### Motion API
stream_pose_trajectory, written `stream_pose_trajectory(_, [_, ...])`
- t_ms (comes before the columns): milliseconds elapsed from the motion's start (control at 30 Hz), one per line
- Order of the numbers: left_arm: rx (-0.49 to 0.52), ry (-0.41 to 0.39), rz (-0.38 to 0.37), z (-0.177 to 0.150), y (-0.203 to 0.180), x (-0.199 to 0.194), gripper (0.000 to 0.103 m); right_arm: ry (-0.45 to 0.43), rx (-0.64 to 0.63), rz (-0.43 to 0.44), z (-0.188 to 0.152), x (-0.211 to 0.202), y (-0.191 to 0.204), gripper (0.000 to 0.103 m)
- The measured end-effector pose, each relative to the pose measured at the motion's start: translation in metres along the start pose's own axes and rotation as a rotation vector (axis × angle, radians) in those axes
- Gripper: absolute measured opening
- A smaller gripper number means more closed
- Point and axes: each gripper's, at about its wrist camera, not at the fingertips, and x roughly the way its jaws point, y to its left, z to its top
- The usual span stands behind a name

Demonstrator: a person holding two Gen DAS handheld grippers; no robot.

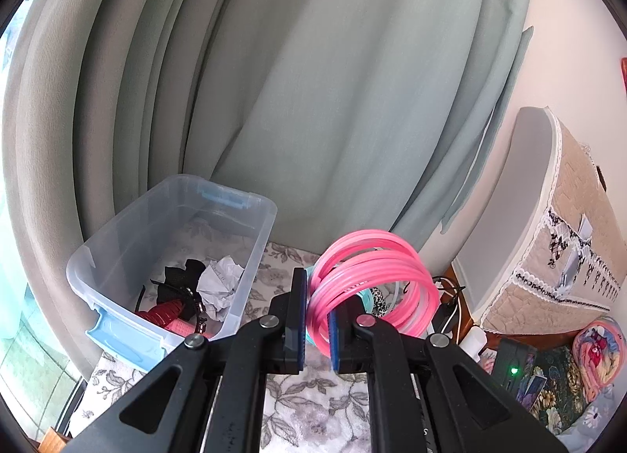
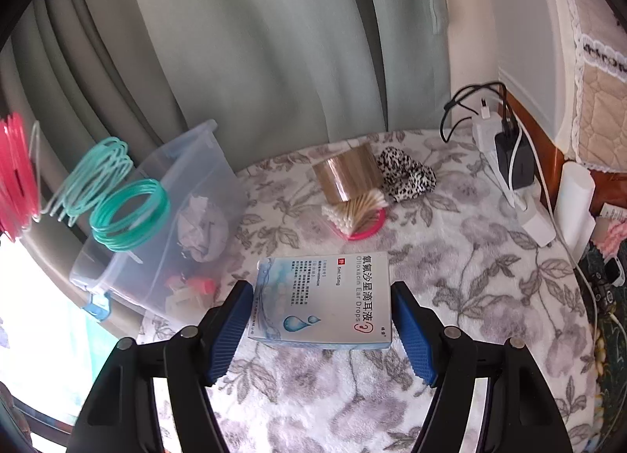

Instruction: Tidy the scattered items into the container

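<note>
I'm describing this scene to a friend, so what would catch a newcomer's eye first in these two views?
First, the bright pink coiled rings, clamped in the left gripper just right of the clear bin. Next, the ear drops box, sitting between the right gripper's blue pads above the floral cloth. Teal rings hang blurred over the bin.

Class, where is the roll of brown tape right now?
In the right wrist view, the brown tape stands on the floral cloth, between the cotton swabs and the leopard-print scrunchie.
</note>
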Motion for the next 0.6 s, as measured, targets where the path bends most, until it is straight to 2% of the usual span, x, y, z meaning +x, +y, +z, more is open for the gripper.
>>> stream_pose_trajectory(333, [-0.019,-0.083,0.008,0.017,0.012,-0.036,0.009,-0.144,-0.064,0.071,0.023,-0.058,0.042,0.074])
stream_pose_trajectory(600, [-0.051,-0.141,0.037,0.031,0.036,-0.057,0.009,-0.204,-0.108,0.112,0.032,-0.082,0.07,0.074])
